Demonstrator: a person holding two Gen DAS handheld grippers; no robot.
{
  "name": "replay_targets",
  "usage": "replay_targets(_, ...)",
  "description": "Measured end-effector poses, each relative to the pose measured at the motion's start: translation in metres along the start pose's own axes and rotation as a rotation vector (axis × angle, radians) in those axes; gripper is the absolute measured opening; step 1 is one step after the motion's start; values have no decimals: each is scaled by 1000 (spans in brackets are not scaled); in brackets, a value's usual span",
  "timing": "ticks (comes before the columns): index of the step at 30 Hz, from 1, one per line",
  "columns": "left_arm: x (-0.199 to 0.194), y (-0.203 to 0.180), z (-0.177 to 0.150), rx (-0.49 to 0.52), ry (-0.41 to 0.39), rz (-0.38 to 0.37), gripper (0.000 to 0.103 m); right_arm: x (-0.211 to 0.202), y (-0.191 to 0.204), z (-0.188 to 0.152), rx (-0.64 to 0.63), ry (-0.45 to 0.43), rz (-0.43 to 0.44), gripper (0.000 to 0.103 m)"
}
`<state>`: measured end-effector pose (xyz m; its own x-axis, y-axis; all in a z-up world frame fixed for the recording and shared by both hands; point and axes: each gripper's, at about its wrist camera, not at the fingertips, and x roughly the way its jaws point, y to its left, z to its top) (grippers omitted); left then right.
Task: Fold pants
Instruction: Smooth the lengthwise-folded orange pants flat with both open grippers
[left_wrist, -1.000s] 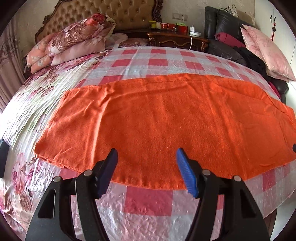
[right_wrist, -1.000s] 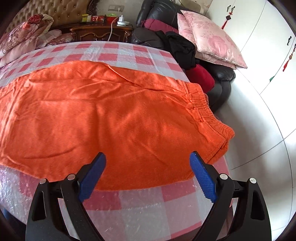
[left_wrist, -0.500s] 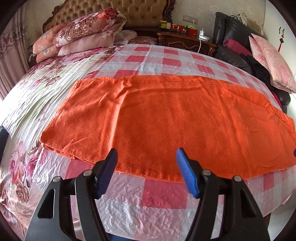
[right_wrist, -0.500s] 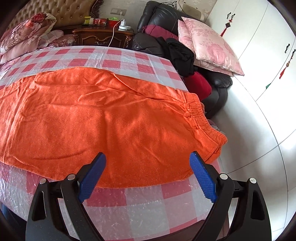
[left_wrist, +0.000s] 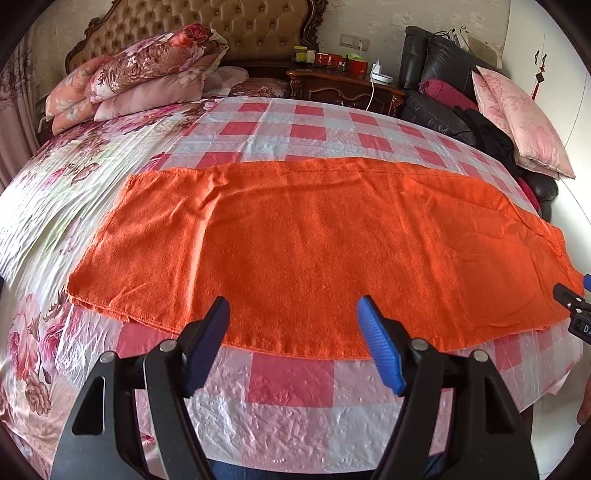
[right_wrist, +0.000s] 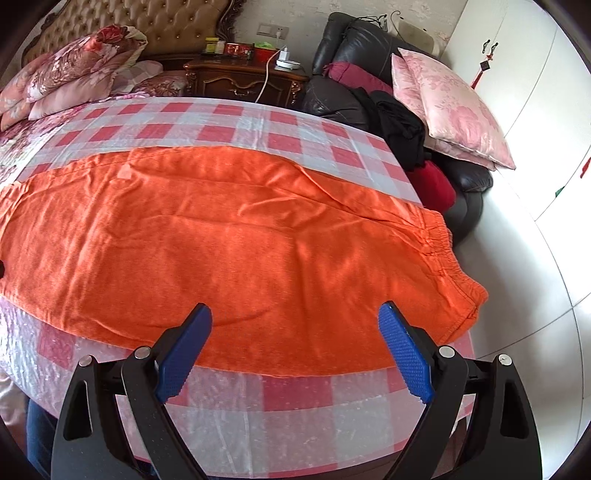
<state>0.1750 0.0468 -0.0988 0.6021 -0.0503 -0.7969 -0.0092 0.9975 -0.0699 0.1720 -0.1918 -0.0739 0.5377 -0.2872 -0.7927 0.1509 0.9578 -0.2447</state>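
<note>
Orange pants (left_wrist: 314, 251) lie flat across the bed, folded lengthwise with one leg on the other, leg hems at the left and elastic waistband (right_wrist: 448, 258) at the right. My left gripper (left_wrist: 293, 317) is open and empty, hovering over the near edge of the pants around mid-leg. My right gripper (right_wrist: 295, 325) is open and empty, above the near edge close to the waist end. A part of the right gripper shows at the right edge of the left wrist view (left_wrist: 572, 295).
The bed has a red and white checked plastic cover (left_wrist: 288, 384) and a floral sheet (left_wrist: 48, 206). Floral pillows (left_wrist: 147, 77) are stacked by the headboard. A wooden nightstand (right_wrist: 240, 77) and a black sofa with pink cushions (right_wrist: 443, 107) stand beyond the bed.
Both grippers have pulled back and up from the pants, so more of the bed and checked cover shows in front. Both stay open. The pants have not moved.
</note>
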Motion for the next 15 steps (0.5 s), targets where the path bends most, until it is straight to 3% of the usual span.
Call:
replay_targets(7,-16,-1,0,11,-14,-11,90,-15,21,8,1,-16,50,88)
replay_targets(15,-17,11,2,11,-25,33,97,-21,38,15,-25,-26,77,88)
